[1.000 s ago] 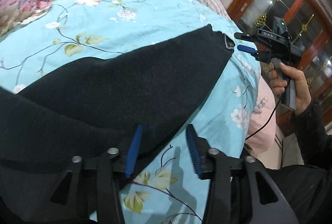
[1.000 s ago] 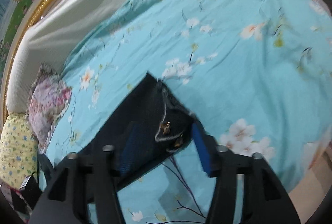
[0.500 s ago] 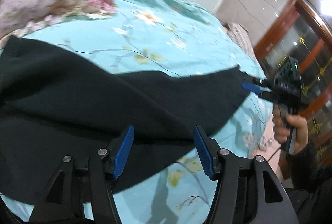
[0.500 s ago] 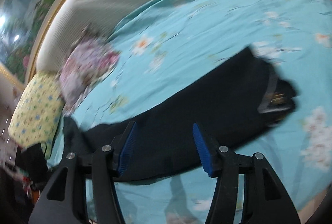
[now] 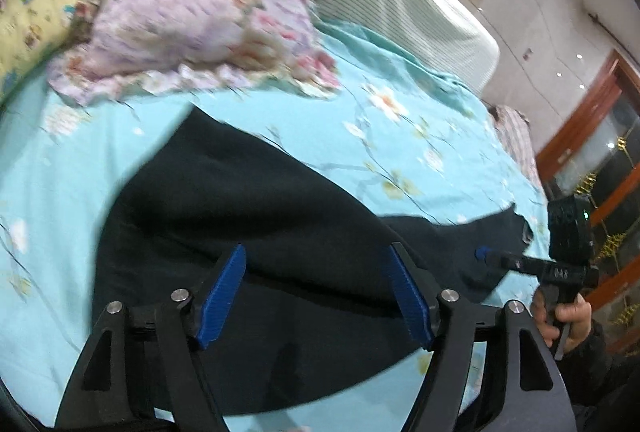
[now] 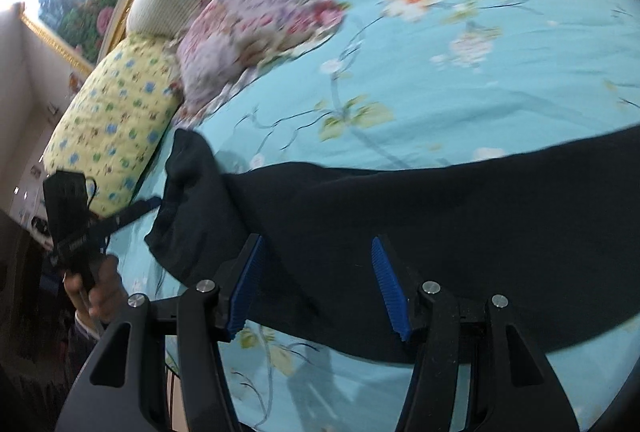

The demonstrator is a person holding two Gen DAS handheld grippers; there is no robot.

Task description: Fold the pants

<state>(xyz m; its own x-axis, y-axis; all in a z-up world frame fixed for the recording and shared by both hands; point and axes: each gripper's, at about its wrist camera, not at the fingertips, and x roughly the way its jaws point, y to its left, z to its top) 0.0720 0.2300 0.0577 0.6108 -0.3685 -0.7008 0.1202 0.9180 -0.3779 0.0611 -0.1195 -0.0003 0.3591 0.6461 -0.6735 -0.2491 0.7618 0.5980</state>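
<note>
Dark navy pants [image 5: 256, 216] lie stretched along the near side of a bed with a turquoise floral sheet [image 5: 400, 136]. They also show in the right wrist view [image 6: 440, 208], with the leg ends bunched at the left. My left gripper [image 5: 316, 292] is open and empty, hovering over the pants near the leg end. My right gripper [image 6: 316, 284] is open and empty over the middle of the pants. The right gripper shows in the left wrist view [image 5: 486, 255] at the waist end. The left gripper shows in the right wrist view [image 6: 154, 203] by the leg ends.
A pink floral pillow [image 5: 192, 32] and a yellow patterned pillow [image 6: 116, 124] lie at the head of the bed by a pale striped headboard [image 5: 400, 4]. A wooden cabinet with glass doors [image 5: 600, 160] stands beyond the foot of the bed.
Both grippers have swung left along the pants toward the pillow end. The right gripper has left the waist corner and now sits over the middle. Both stay open.
</note>
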